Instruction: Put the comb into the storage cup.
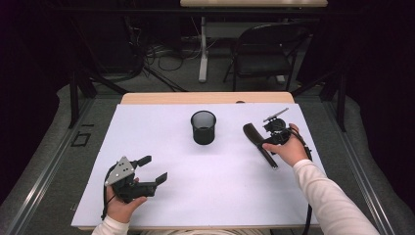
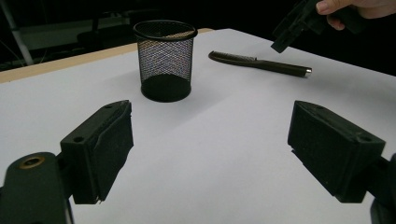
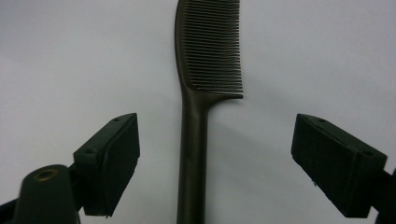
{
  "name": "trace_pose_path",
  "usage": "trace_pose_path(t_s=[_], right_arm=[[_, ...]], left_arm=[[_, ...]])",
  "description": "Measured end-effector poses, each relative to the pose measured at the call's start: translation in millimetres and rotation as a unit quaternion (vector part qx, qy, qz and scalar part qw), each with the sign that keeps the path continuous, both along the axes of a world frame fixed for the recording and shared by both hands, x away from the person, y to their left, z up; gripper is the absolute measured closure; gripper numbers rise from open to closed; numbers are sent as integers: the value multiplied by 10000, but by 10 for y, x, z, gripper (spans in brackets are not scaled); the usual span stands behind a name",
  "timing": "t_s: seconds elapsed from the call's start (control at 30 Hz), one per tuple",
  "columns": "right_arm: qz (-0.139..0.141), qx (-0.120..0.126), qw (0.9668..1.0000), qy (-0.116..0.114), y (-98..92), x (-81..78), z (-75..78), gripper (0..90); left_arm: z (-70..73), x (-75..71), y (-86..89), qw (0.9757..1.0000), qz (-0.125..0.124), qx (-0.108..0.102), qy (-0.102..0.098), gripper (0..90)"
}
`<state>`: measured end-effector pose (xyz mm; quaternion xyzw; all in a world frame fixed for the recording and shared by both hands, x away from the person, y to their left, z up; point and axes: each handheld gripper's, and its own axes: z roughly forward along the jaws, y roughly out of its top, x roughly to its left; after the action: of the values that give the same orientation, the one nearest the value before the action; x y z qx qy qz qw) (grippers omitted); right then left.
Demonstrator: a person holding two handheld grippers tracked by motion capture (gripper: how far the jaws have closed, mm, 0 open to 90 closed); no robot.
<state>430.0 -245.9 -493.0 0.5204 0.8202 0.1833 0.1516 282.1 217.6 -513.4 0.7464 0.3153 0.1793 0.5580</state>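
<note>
While your right tool (image 1: 274, 133) hangs over the dark brown plastic comb with the long straight handle (image 1: 259, 143), its 2 jaws stand wide apart and press on nothing. From the right gripper view the comb (image 3: 194, 140) runs straight up between the 2 black jaws: handle low, teeth high and pointing to the right side of that view, clear white surface between it and each pad. Comb lies flat on the white sheet covering the tabletop (image 1: 161, 127), on the right side as the high view has it. Its toothed end points toward the far edge, its handle end toward you.

Black wire-mesh cup (image 1: 203, 127) stands upright near the middle of the sheet, toward the far side, well apart from the comb. In the left gripper view the cup (image 2: 166, 60) sits ahead, comb (image 2: 259, 63) lying to its right, your right tool (image 2: 299, 23) tilted above the comb's handle end with fingers wrapped on it.

Your left tool (image 1: 151, 169) rests low near the front left of the sheet, jaws spread open, nothing between them. Its grey 3-cornered plate (image 1: 122, 169) faces up. White sleeves on both your arms.
</note>
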Motion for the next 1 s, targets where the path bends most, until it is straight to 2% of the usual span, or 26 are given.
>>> trace_pose_path(t_s=[0.17,0.33,0.4,0.47,0.57,0.73,0.77,0.83,1.0], right_arm=[[-16,-63,10000,36,5,63,7,204],[-71,-79,9997,206,27,121,10,273],[-151,-30,9990,422,43,142,7,287],[-161,-61,9987,471,54,162,-9,290],[-87,-80,9985,541,61,196,-37,342],[-146,-156,9973,700,99,242,-91,341],[-244,-147,9968,751,119,244,-103,344],[-172,-234,9966,770,126,256,-117,383],[-171,-184,9955,917,154,265,-162,462]], left_arm=[[0,-1,3,10000,5,-1,6,142],[2,-1,1,10000,-18,-6,-2,142],[3,-3,2,10000,-3,-11,-7,142],[3,-4,4,10000,3,-17,-5,142],[3,-3,5,10000,2,-13,-2,142],[2,-4,3,10000,0,-16,-1,142],[3,-4,3,10000,1,-19,0,142],[1,-4,2,10000,8,-33,-6,142],[0,-5,1,10000,8,-27,-1,142]])
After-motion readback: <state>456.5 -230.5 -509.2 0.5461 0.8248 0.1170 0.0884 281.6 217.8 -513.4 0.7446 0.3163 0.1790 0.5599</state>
